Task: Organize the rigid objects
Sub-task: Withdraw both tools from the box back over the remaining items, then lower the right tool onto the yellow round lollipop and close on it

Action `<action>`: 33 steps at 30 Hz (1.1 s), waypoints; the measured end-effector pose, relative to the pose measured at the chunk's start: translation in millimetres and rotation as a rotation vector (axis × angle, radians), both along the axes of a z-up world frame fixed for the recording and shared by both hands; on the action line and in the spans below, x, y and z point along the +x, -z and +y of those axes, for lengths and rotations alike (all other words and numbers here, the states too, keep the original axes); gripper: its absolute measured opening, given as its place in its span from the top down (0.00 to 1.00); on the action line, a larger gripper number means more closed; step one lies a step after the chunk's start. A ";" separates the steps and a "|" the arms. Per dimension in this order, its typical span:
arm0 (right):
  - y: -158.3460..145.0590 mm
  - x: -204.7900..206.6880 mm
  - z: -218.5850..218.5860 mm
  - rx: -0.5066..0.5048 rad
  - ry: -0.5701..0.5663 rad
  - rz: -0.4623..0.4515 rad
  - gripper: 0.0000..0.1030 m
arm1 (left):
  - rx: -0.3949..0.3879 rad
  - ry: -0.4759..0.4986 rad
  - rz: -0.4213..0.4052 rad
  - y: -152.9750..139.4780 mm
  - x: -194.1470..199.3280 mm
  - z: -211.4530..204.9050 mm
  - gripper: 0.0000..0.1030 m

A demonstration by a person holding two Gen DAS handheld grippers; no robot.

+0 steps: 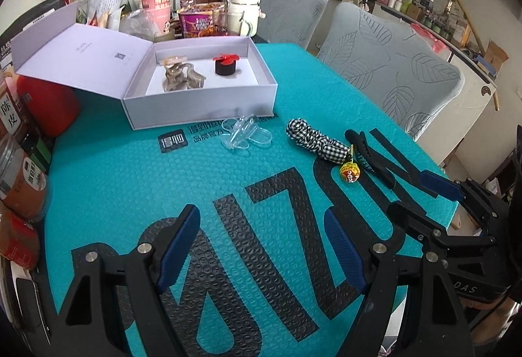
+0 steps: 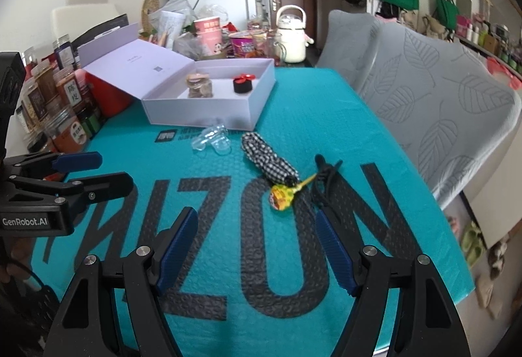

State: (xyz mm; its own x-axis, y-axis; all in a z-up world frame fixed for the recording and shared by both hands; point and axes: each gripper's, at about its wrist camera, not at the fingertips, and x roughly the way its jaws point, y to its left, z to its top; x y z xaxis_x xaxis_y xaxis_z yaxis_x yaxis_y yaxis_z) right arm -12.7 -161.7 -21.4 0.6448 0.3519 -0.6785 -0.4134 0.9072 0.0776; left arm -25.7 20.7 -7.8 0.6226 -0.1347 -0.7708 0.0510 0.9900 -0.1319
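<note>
An open white box (image 1: 199, 111) (image 2: 202, 111) stands at the far side of the teal mat; inside are a brownish figurine (image 1: 182, 76) (image 2: 199, 86) and a black pot with a red flower top (image 1: 226, 65) (image 2: 243, 83). In front of it lie a clear plastic clip (image 1: 243, 137) (image 2: 213, 138), a checkered cloth tie (image 1: 313, 140) (image 2: 269, 159), a lollipop (image 1: 349, 175) (image 2: 280, 195) and a black hair claw (image 1: 372, 158) (image 2: 326, 184). My left gripper (image 1: 261, 246) (image 2: 94, 171) is open and empty over the mat's near side. My right gripper (image 2: 257, 246) (image 1: 421, 194) is open and empty, near the lollipop and claw.
Jars (image 2: 62, 102) and a red can (image 1: 49, 106) line the left edge. Food packs, cups and a white kettle (image 1: 243, 9) (image 2: 292, 39) crowd behind the box. Two grey chairs (image 1: 391, 70) (image 2: 440, 102) stand along the right edge.
</note>
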 end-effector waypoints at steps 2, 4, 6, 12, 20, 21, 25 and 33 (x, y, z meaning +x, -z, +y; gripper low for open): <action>5.3 2.9 -1.7 0.007 0.001 0.024 0.27 | -0.010 0.003 0.017 4.3 5.7 -1.1 0.24; 9.2 5.4 -2.0 0.013 0.000 0.038 0.27 | -0.011 0.007 0.027 8.3 11.4 -2.9 0.24; 12.1 8.9 -1.2 0.018 -0.003 0.048 0.27 | -0.006 0.011 0.038 12.2 17.3 -4.3 0.24; 24.8 25.0 3.4 -0.005 -0.024 0.066 0.27 | -0.062 0.030 0.069 23.9 39.6 -1.4 0.24; 41.2 48.5 0.8 0.023 -0.036 0.119 0.36 | -0.056 0.036 0.095 36.7 71.4 0.3 0.24; 42.1 51.5 1.0 0.031 -0.039 0.123 0.36 | -0.049 0.037 0.099 37.9 76.1 0.5 0.24; 47.9 62.9 0.4 0.064 -0.042 0.142 0.39 | -0.026 0.034 0.102 42.0 92.1 2.1 0.24; 57.3 80.9 4.0 0.051 -0.032 0.160 0.47 | 0.003 0.025 0.101 46.6 120.5 6.5 0.24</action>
